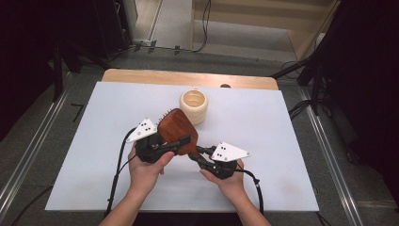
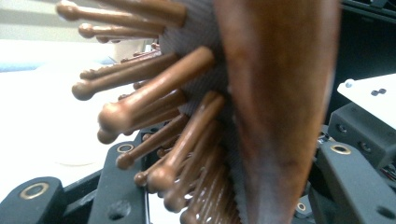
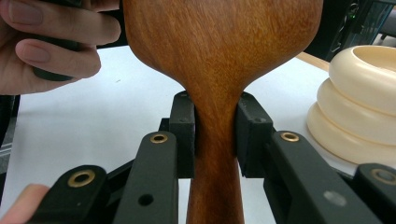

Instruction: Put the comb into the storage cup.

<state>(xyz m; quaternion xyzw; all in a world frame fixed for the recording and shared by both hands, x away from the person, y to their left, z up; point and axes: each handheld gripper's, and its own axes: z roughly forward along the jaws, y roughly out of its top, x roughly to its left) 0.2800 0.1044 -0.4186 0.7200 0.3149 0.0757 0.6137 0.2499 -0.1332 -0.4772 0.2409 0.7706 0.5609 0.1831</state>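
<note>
A wooden hairbrush (image 1: 176, 129) is held above the white table, its smooth brown back facing up. My left gripper (image 1: 183, 141) is shut on the brush head. In the left gripper view the brush's bristles (image 2: 154, 102) point left and its back (image 2: 280, 93) fills the right, between the two jaws. My right gripper (image 1: 195, 153) is shut on the brush's narrow handle (image 3: 217, 140), with a black pad (image 3: 184, 126) pressed on each side. A hand (image 3: 51, 42) holding the left gripper shows at the upper left of the right gripper view.
A cream ribbed ring-shaped cup (image 1: 194, 106) stands upright just behind the brush, also seen as the cream cup (image 3: 359, 102) to the right of the handle. The white mat (image 1: 282, 141) covers a wooden table (image 1: 188, 77). Dark stands and cables surround the table.
</note>
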